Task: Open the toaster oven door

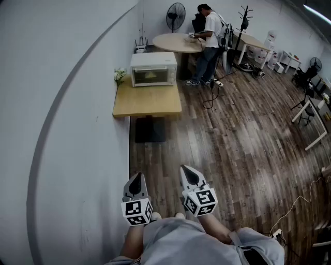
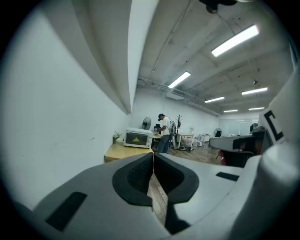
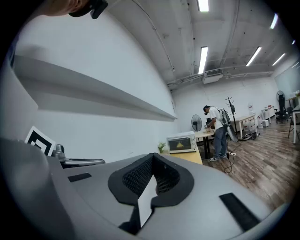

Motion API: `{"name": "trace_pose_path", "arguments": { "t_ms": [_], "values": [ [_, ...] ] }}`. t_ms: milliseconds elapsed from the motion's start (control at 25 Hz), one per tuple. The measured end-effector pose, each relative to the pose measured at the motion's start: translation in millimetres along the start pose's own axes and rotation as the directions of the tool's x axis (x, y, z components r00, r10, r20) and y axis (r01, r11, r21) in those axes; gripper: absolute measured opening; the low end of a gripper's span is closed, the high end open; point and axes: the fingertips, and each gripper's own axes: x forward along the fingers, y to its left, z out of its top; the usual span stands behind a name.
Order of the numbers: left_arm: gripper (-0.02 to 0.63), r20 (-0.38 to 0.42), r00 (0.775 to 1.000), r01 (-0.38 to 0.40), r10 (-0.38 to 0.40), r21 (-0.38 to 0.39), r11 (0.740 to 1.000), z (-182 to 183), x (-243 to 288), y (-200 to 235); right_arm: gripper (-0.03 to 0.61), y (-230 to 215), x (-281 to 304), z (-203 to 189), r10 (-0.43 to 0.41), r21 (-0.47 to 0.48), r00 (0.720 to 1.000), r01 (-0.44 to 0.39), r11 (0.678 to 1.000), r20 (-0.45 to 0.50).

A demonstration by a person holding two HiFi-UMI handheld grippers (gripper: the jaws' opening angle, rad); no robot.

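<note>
A white toaster oven (image 1: 153, 69) stands at the far end of a wooden table (image 1: 147, 101) against the left wall, its glass door closed. It is small and distant in the left gripper view, toaster oven (image 2: 138, 138), and in the right gripper view, toaster oven (image 3: 181, 143). My left gripper (image 1: 136, 179) and right gripper (image 1: 189, 171) are held low over the floor, far short of the table. Both are shut with nothing between the jaws, left gripper (image 2: 153, 155), right gripper (image 3: 152, 157).
A small plant (image 1: 119, 75) sits at the table's back left corner. A person (image 1: 208, 41) stands at a round table (image 1: 177, 42) behind the oven, near a fan (image 1: 175, 16). Wood floor (image 1: 227, 140) lies between me and the table; a cable (image 1: 211, 96) trails on it.
</note>
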Motion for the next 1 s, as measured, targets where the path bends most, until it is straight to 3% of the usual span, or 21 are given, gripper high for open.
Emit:
{"name": "trace_pose_path", "arguments": {
  "t_ms": [600,1000],
  "values": [
    [0.005,0.003,0.999,-0.039,0.039,-0.004,0.999,-3.3,6.8,-31.7,-0.002,-23.8,-14.6,9.7,0.056,-0.036,0.998,-0.055,0.998,0.018],
    [0.005,-0.015,1.0,-0.018,0.018,0.01,1.0,-13.1,31.8,-64.0,-0.002,-65.2,-19.0,0.1,0.026,-0.016,1.0,-0.026,1.0,0.0]
  ]
}}
